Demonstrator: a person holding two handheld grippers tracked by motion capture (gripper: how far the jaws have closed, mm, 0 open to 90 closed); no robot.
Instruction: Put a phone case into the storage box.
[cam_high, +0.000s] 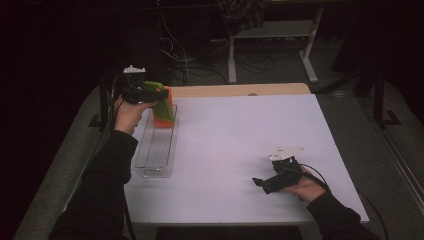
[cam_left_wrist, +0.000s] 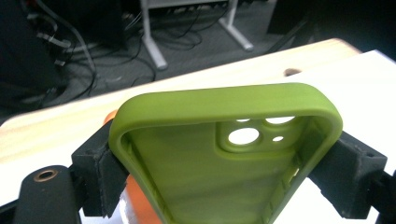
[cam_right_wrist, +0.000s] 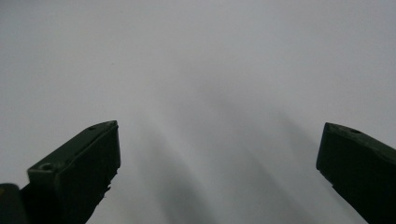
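One green phone case (cam_left_wrist: 224, 163), its three camera holes facing the lens, sits clamped by its long sides between the jaws of the left gripper (cam_high: 150, 92), held above the far end of a clear plastic tray (cam_high: 157, 150) at about ten o'clock on the white table (cam_high: 240, 145). A second case, orange (cam_high: 161, 120), stands upright in that tray directly behind the green one, touching it or nearly so. The single tray runs lengthwise toward six o'clock along the table's left edge. At about four o'clock, well apart from both cases, the right gripper (cam_high: 261, 183) rests low over bare tabletop, its two jaws spread wide and holding nothing.
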